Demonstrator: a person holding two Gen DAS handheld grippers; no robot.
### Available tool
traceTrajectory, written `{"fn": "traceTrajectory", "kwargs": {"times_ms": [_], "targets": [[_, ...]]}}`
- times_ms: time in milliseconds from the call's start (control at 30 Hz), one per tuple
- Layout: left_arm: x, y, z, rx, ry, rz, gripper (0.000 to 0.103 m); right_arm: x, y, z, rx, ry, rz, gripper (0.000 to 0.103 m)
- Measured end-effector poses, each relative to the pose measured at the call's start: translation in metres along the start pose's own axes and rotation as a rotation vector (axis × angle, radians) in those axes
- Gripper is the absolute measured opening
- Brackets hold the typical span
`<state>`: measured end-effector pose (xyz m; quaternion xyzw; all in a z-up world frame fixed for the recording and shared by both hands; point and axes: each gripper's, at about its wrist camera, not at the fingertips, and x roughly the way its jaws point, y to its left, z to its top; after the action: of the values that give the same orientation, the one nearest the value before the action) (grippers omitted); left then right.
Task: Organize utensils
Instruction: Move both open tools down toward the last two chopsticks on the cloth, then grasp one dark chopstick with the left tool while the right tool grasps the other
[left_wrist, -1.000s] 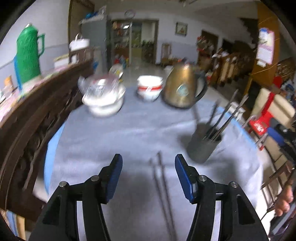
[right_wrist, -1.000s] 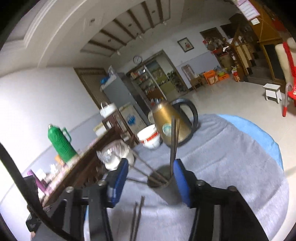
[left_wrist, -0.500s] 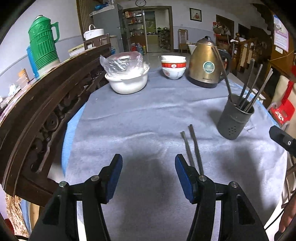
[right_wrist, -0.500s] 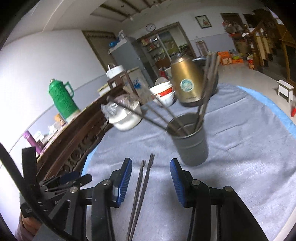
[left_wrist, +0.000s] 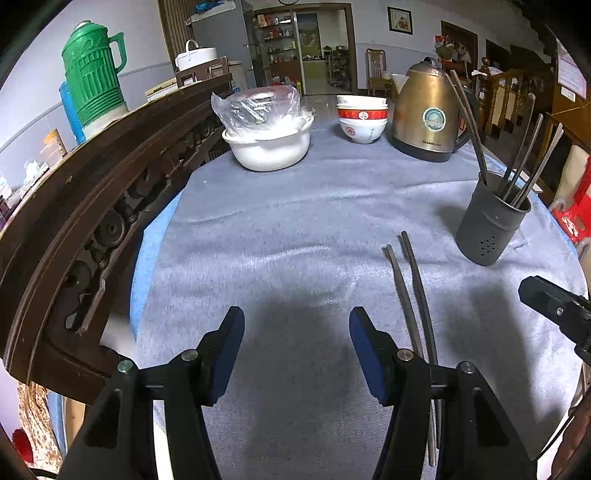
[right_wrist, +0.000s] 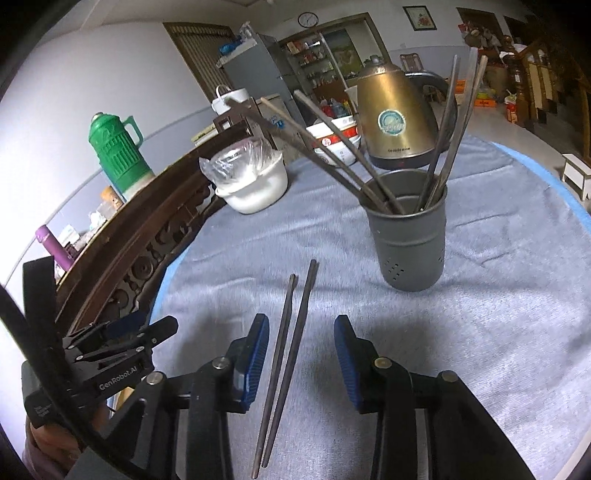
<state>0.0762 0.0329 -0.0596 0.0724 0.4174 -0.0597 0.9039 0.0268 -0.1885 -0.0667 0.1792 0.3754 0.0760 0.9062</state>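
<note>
Two dark chopsticks (right_wrist: 291, 332) lie side by side on the grey cloth. They run between the fingers of my right gripper (right_wrist: 300, 350), which is open and empty above them. A dark grey holder cup (right_wrist: 410, 236) with several chopsticks standing in it is just beyond, to the right. In the left wrist view the same pair of chopsticks (left_wrist: 410, 288) lies right of my left gripper (left_wrist: 296, 345), which is open and empty over bare cloth. The holder cup (left_wrist: 491, 225) stands at the far right there.
A gold kettle (left_wrist: 424, 118), stacked red-and-white bowls (left_wrist: 362, 118) and a white bowl with a plastic bag (left_wrist: 269, 140) stand at the table's far side. A carved wooden rail (left_wrist: 92, 206) runs along the left. A green thermos (left_wrist: 94, 81) stands behind it.
My right gripper has dropped from the cup's rim and pulled back to straddle the two loose chopsticks. My left gripper has shifted left, so the chopsticks now lie to its right.
</note>
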Motion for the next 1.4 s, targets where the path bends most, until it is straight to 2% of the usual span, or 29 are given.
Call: {"fn": "traceTrajectory", "kwargs": {"times_ms": [333, 667, 733, 800, 900, 1100, 1200, 1400], "targets": [[0.017, 0.007, -0.006, -0.015, 0.046, -0.005, 0.06, 0.024, 0.003, -0.006, 0.005, 0.08, -0.012, 0.04], [0.037, 0.012, -0.018, -0.034, 0.125, -0.027, 0.06, 0.074, 0.008, -0.017, 0.008, 0.224, -0.042, 0.04], [0.039, 0.014, -0.019, -0.038, 0.134, -0.025, 0.06, 0.083, 0.011, -0.018, 0.002, 0.246, -0.049, 0.036], [0.041, 0.015, -0.02, -0.045, 0.141, -0.024, 0.06, 0.092, 0.012, -0.019, -0.002, 0.283, -0.049, 0.023], [0.042, 0.015, -0.021, -0.048, 0.147, -0.026, 0.06, 0.101, 0.013, -0.023, -0.009, 0.311, -0.076, 0.018], [0.041, 0.012, -0.022, -0.04, 0.152, -0.023, 0.06, 0.108, 0.02, -0.024, -0.03, 0.333, -0.084, 0.017], [0.04, 0.01, -0.022, -0.037, 0.154, -0.027, 0.06, 0.108, 0.022, -0.026, -0.051, 0.336, -0.088, 0.01], [0.039, 0.003, -0.019, -0.033, 0.177, -0.058, 0.06, 0.096, 0.013, -0.03, -0.067, 0.346, -0.13, 0.008]]}}
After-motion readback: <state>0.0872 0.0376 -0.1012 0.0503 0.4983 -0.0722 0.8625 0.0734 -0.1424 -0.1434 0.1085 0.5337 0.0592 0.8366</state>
